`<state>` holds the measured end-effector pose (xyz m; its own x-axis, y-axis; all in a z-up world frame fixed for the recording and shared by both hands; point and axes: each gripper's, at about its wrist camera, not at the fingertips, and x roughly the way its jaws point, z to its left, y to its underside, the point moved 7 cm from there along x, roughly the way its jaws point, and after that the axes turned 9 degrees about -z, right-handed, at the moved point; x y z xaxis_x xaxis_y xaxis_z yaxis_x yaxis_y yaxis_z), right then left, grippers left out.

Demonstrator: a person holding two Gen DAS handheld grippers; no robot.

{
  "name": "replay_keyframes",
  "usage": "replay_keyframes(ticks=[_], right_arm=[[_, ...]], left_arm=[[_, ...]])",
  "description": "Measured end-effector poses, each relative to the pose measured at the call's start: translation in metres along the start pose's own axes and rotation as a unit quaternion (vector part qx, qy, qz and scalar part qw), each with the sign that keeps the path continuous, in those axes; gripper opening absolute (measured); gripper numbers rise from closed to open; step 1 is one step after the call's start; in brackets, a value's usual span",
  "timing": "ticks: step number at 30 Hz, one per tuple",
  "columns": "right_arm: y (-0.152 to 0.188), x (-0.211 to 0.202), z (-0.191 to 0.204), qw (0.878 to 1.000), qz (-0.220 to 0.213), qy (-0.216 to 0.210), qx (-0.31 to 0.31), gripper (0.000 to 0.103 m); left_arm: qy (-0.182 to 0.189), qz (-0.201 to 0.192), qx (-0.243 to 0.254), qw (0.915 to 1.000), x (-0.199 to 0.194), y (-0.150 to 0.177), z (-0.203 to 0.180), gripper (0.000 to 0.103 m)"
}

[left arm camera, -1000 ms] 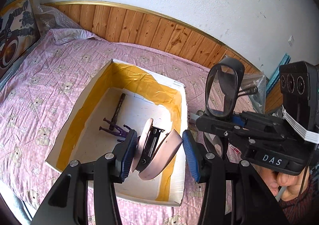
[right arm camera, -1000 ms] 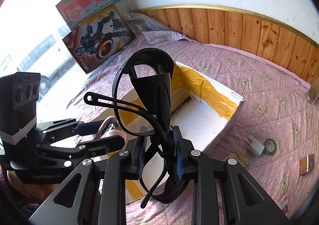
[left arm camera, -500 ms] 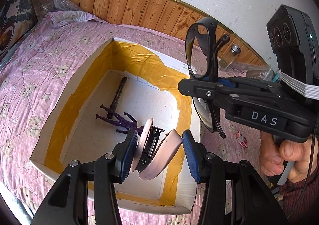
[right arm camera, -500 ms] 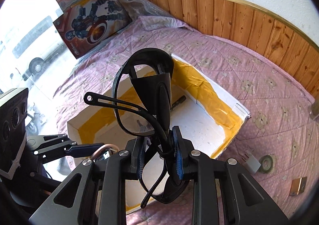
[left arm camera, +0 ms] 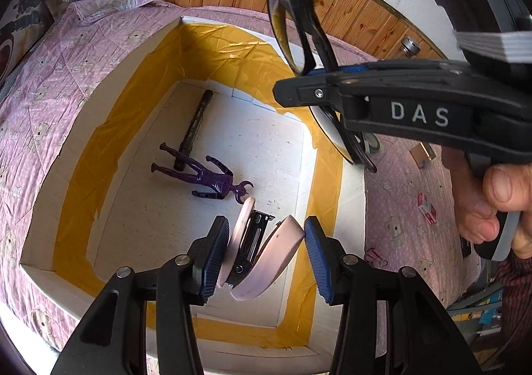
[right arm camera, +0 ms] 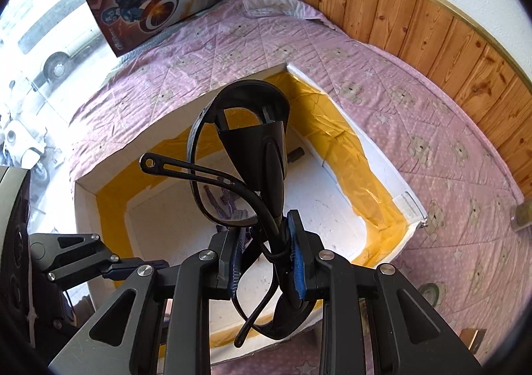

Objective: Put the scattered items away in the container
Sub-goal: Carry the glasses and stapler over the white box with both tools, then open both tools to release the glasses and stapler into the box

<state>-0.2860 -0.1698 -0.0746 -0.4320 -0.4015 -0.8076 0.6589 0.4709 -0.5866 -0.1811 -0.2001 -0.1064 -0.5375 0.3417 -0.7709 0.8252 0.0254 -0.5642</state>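
Glasses, black-framed, pinched between pressed-together pads of right gripper, held above white box with yellow-taped inner walls, on pink bedspread. Pink stapler between fingers of left gripper: touching left pad, slight gap at right pad, so grip unclear; hanging over near end of box. Purple figure and dark pen lying on box floor

The left tool is spread apart, the right tool pinched close, both angled downward.
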Motion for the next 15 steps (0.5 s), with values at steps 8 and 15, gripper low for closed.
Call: replay_keyframes(ticks=[8,15], right_arm=[[-0.004,0.034,0.002,0.998,0.056,0.005,-0.032,0.026],[0.0,0.059,-0.01,0.992,0.103,0.034,-0.056,0.027]], left_arm=[[-0.019,0.0,0.018,0.9997,0.008,0.0,-0.002,0.048],[-0.028,0.0,0.012,0.9995,0.013,-0.001,0.0,0.048]])
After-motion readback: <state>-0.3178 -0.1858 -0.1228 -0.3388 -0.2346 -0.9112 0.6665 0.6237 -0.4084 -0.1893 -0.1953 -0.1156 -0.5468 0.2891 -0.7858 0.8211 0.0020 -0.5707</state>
